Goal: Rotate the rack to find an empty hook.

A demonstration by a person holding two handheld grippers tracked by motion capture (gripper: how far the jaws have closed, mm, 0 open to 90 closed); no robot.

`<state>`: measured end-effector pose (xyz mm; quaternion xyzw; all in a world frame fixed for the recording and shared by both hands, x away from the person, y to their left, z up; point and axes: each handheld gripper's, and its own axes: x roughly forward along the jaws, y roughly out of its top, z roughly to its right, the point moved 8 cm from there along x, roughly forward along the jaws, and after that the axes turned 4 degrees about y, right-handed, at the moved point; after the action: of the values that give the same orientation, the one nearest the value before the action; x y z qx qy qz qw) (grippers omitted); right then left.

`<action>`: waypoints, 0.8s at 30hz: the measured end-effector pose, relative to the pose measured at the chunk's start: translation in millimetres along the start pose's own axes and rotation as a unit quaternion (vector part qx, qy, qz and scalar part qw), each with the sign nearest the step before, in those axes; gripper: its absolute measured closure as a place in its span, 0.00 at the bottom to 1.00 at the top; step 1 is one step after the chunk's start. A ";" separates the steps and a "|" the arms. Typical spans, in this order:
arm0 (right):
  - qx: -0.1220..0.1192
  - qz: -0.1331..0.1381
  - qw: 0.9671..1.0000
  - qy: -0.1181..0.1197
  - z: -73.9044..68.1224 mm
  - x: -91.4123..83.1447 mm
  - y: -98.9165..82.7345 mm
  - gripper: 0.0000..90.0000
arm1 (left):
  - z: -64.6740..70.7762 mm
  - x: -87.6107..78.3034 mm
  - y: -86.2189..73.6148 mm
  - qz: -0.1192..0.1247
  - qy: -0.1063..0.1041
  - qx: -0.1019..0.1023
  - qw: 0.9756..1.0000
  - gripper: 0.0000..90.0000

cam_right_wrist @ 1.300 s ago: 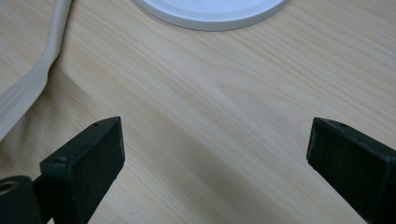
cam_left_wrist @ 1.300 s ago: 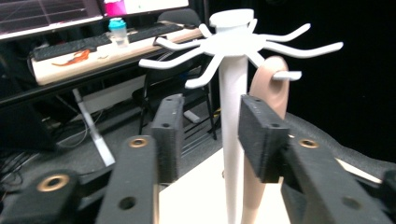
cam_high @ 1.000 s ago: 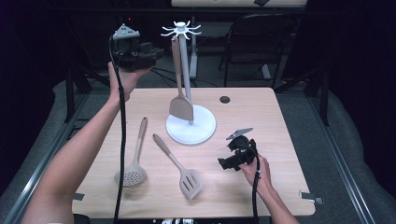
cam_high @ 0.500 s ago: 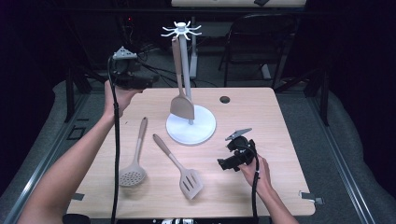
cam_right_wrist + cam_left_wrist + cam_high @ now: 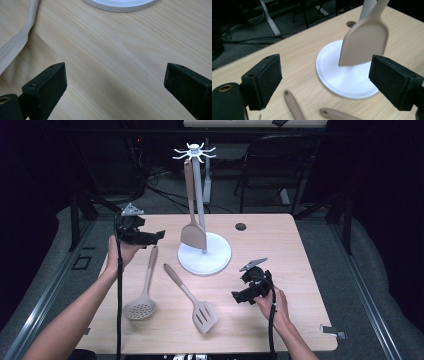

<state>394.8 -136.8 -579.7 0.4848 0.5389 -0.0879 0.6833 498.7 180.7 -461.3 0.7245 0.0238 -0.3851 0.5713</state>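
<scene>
Dark floor and cables surround the pale wooden table (image 5: 300,270). At its far left, the left gripper (image 5: 159,237) has just been opening its jaws; nothing sits between them, and it hovers above the handle end of the skimmer (image 5: 142,292). Just right, a solid spatula (image 5: 192,232) hangs on the white stand (image 5: 220,257). The slotted spatula (image 5: 192,300) lies nearer. The right gripper (image 5: 236,296) rests released, near right.

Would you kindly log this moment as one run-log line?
left tongs: open, just opened, empty | right tongs: open, empty | spatula: hanging on rack | skimmer, slotted turner: on table
</scene>
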 end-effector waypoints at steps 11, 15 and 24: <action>-0.010 -0.008 1.000 0.009 -5.3 4.1 -1.0 0.05 | 14.5 14.8 -65.3 -0.067 -0.014 -0.008 0.998 0.04; -0.012 -0.010 1.000 0.008 -5.5 5.2 -1.7 0.05 | 17.7 19.0 -78.4 -0.085 -0.013 -0.010 0.996 0.02; -0.019 -0.029 0.999 0.016 -7.0 9.6 -5.1 0.05 | 23.6 23.8 -101.6 -0.114 -0.022 -0.012 0.993 0.00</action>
<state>390.9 -130.2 -590.1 0.4572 0.5651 -0.0890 0.6809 454.7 186.2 -558.6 0.7018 0.0985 -0.4630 0.5323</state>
